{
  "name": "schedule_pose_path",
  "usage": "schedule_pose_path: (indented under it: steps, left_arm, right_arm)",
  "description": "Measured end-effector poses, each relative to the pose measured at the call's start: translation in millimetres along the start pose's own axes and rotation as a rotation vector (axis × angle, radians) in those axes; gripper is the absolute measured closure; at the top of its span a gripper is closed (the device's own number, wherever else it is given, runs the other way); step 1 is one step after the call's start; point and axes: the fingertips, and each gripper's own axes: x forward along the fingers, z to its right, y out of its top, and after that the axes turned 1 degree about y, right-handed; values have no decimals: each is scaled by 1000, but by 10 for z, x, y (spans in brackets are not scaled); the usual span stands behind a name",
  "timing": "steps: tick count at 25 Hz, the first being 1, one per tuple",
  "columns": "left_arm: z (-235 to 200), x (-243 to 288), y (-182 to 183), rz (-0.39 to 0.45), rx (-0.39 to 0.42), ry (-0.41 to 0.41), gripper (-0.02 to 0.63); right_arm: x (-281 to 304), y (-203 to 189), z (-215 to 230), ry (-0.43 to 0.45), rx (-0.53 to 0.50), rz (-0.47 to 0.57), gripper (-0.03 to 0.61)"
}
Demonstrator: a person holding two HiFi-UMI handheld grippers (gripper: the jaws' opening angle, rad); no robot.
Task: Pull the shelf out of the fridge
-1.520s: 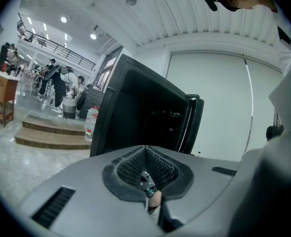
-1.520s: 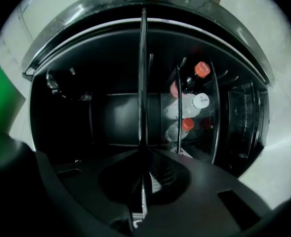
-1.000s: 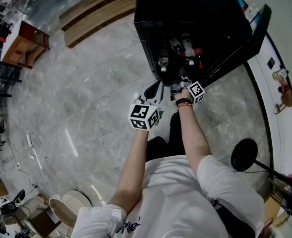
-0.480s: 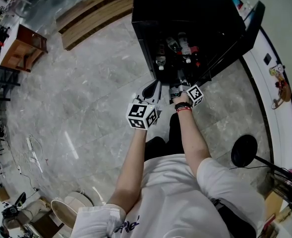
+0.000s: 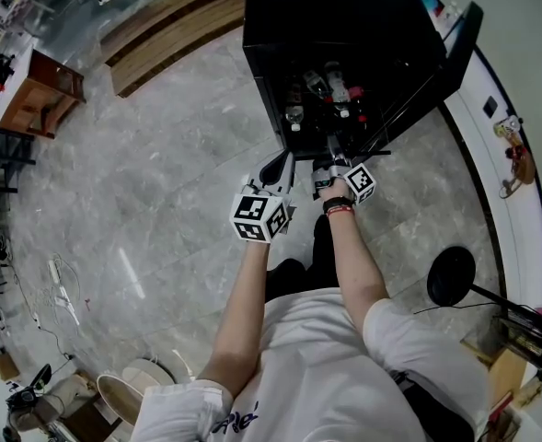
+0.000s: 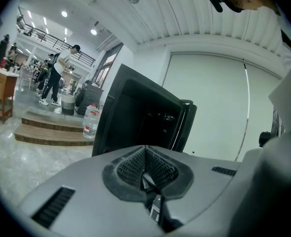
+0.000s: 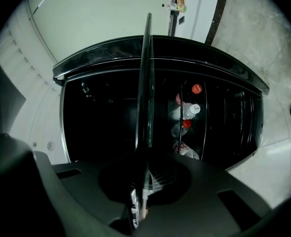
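Right claw (image 7: 143, 184) was clamped on the front edge of the shelf (image 7: 145, 83), its jaws nearly together with the thin panel pinched between them. In the right gripper view the shelf showed edge-on, a dark line running from the claw straight into the open black fridge (image 5: 344, 17). It was partly out of the fridge's front but otherwise inside the cabinet.

In the head view this claw (image 5: 329, 157) sat just in front of the fridge's opening, pointing into it. The fridge door (image 5: 447, 58) stood swung open on the side of the person's right arm. Several bottles (image 7: 186, 113), some with red caps, lay inside the fridge beside the shelf.

Left claw (image 6: 147, 174) had its ribbed pads pressed together with nothing between them. It hovered just in front of the fridge's opening, close beside the right claw (image 5: 280, 167), and touched neither the fridge nor the shelf. The fridge stood on a grey marble floor (image 5: 160, 182).
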Motion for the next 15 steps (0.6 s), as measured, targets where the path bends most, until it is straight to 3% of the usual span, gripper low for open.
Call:
schedule_pose_path:
  steps: [15]
  left_arm:
    - [128,-200,257,7,-9,-13,597]
  right_arm:
    - [-368,-104,-540,54,-3,-1,546]
